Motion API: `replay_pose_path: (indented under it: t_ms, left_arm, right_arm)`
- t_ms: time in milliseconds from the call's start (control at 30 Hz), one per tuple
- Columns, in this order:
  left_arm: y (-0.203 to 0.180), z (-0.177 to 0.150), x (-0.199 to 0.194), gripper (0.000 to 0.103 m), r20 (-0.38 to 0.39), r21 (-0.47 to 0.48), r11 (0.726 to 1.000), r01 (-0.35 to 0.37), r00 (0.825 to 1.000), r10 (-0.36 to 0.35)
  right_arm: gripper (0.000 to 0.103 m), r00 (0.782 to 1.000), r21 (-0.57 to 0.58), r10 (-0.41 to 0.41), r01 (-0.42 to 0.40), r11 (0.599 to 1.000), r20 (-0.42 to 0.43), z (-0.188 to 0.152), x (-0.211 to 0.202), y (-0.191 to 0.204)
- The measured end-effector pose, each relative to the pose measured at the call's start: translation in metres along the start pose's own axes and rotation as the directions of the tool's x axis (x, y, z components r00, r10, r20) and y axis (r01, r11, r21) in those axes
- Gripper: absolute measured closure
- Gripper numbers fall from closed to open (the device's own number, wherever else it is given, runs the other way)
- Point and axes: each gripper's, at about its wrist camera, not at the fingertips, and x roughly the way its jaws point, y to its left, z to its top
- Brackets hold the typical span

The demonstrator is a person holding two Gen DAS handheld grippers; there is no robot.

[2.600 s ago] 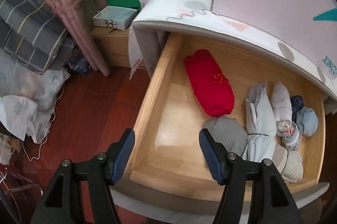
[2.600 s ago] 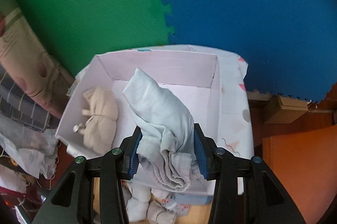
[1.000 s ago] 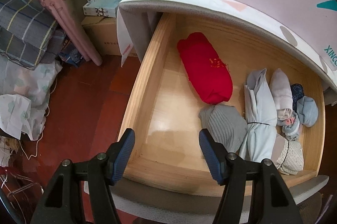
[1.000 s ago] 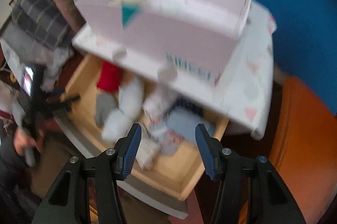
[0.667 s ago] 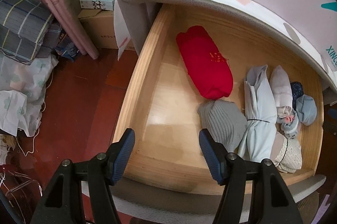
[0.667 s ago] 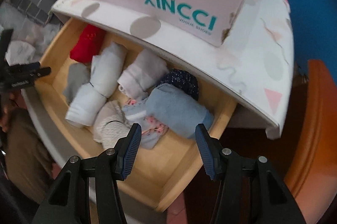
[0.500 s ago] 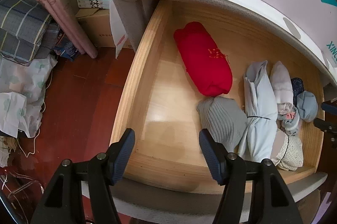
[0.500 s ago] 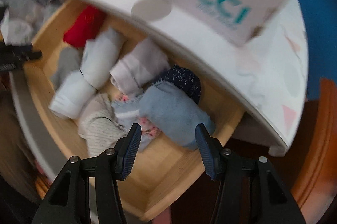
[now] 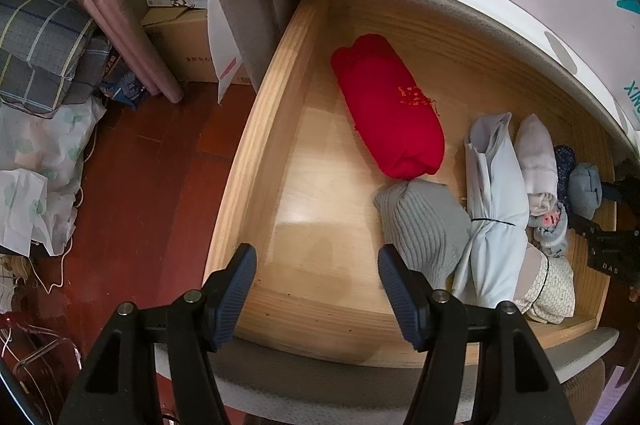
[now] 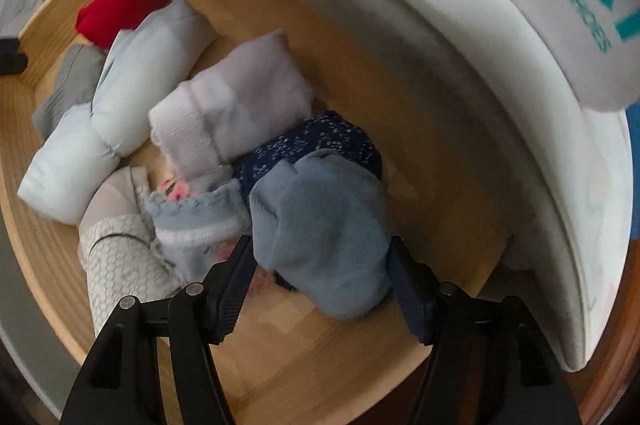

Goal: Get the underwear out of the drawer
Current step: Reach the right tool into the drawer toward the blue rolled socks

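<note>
In the open wooden drawer (image 10: 360, 73): right tool (image 10: 320, 277), jaws just widened, straddles a rolled blue-grey fleece underwear bundle (image 10: 320, 225), not yet clamped. Left tool (image 9: 316, 289): half open, empty, above the drawer's front edge.

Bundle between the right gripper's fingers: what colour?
Dusty light blue bundle, plain and fuzzy; shows best in the right wrist view.

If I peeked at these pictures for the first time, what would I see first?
Probably the bright red roll, lying alone near the back left of the open wooden drawer. Next, the fluffy blue bundle at the drawer's right end, sitting between the open fingers of the right gripper.
</note>
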Motion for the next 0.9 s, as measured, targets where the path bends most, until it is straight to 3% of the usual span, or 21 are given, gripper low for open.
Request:
replay_pose_path:
  t_ms: [100, 200, 467, 600, 900]
  left_arm:
    - [0.0, 0.0, 0.0, 0.038, 0.001, -0.001, 1.0, 0.0, 1.0, 0.0]
    - [0.0, 0.0, 0.0, 0.038, 0.002, -0.002, 1.0, -0.001, 1.0, 0.001]
    - [0.0, 0.0, 0.0, 0.038, 0.007, -0.005, 1.0, 0.004, 1.0, -0.004]
    - [0.001, 0.001, -0.001, 0.038, 0.01, -0.009, 1.0, 0.011, 1.0, -0.011]
    - [0.004, 0.0, -0.004, 0.038, 0.024, -0.018, 0.999, 0.033, 0.999, -0.033]
  right_arm:
    - [0.057, 1.0, 0.061, 0.015, -0.016, 0.998, 0.013, 0.0, 0.001, -0.014]
    - [0.061, 0.999, 0.106, 0.028, -0.03, 0.994, 0.021, -0.002, 0.0, -0.022]
    - [0.062, 0.994, 0.285, 0.112, -0.104, 0.953, -0.012, -0.007, 0.001, -0.029]
    - [0.062, 0.986, 0.4, 0.155, -0.119, 0.909, -0.058, -0.015, 0.002, -0.038]
    - [0.066, 0.959, 0.507, 0.232, -0.121, 0.853, -0.161, -0.036, -0.004, -0.036]
